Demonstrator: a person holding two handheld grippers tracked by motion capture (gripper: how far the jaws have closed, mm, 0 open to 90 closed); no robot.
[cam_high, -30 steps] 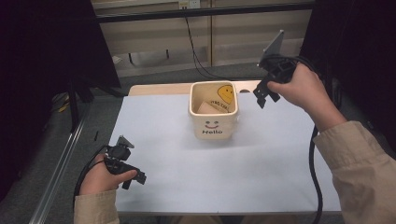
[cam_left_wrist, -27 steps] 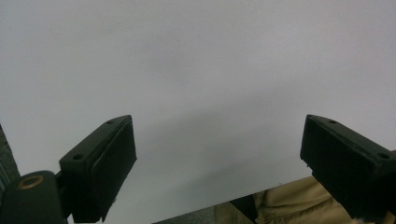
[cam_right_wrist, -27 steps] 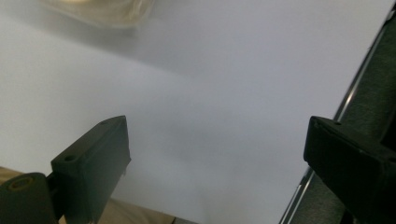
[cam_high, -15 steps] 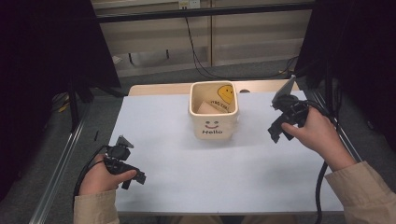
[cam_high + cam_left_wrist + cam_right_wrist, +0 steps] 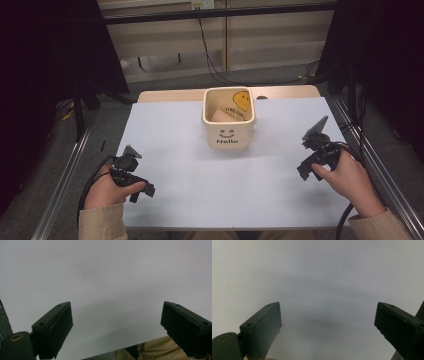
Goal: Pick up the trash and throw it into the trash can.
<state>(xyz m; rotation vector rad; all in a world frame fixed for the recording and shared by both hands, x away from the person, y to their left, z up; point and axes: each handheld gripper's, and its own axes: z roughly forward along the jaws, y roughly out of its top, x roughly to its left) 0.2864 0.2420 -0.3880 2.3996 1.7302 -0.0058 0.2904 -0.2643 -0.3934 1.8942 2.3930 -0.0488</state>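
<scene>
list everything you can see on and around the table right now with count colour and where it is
Bin: one, cream with a smiley face and "Hello" on its front, at the middle of the table toward the far edge.
Items in the bin: a yellow smiley-face piece and a tan printed piece inside; exact count cannot be told.
Table: one, pale white top with a wooden strip along the far edge.
Cables on the floor: several, black, beyond the table.
Left gripper: one, black, near-left of the table, fingers wide apart, holding nothing.
Right gripper: one, black, near-right of the table, fingers wide apart, holding nothing.
Hands: two, in tan sleeves, at the bottom edge.
</scene>
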